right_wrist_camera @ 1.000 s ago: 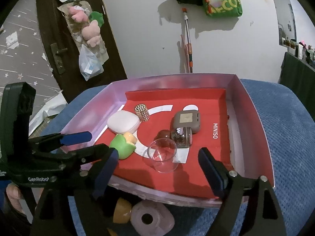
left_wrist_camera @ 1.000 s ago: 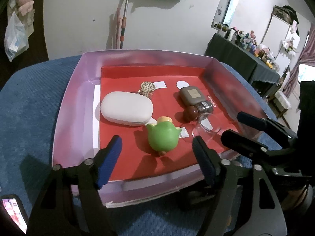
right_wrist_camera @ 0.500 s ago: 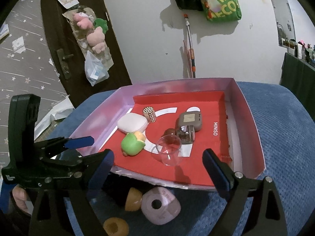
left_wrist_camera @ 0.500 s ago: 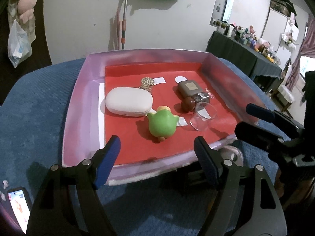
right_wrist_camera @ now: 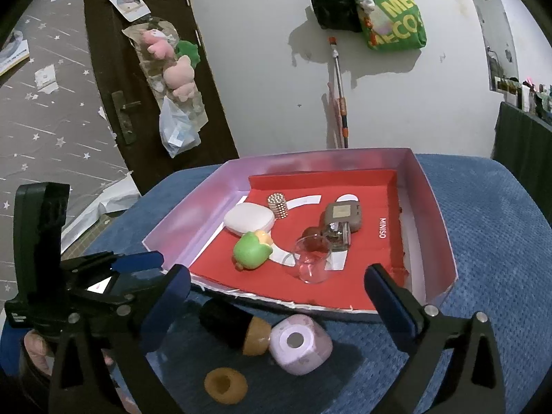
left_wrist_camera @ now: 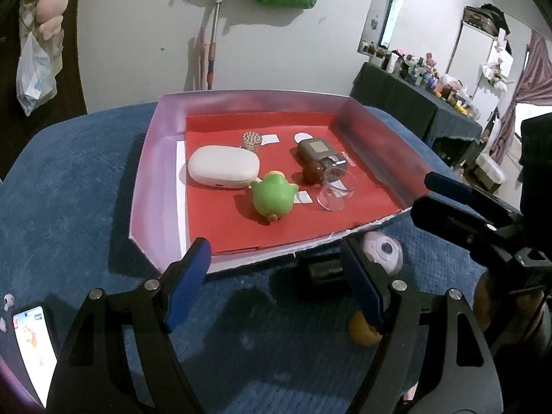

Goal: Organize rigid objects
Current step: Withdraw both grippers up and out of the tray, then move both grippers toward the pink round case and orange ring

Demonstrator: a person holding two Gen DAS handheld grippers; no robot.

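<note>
A blue textured worktop (right_wrist_camera: 490,227) carries a shallow pink box (right_wrist_camera: 440,220) with a red lining. In front of the box, directly on the blue surface, lie a black-and-tan cylinder (right_wrist_camera: 238,327), touching a lilac cube (right_wrist_camera: 300,343), and a tan ring (right_wrist_camera: 226,385). A lit phone (left_wrist_camera: 32,345) lies at the left edge

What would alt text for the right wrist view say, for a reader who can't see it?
An open right hand-held gripper hovers over a blue cloth, facing a pink-walled tray holding a green toy, white case, clear cup and small bottle. In front of the tray lie a pink cube, black-and-tan cylinder and tan ring.
</note>
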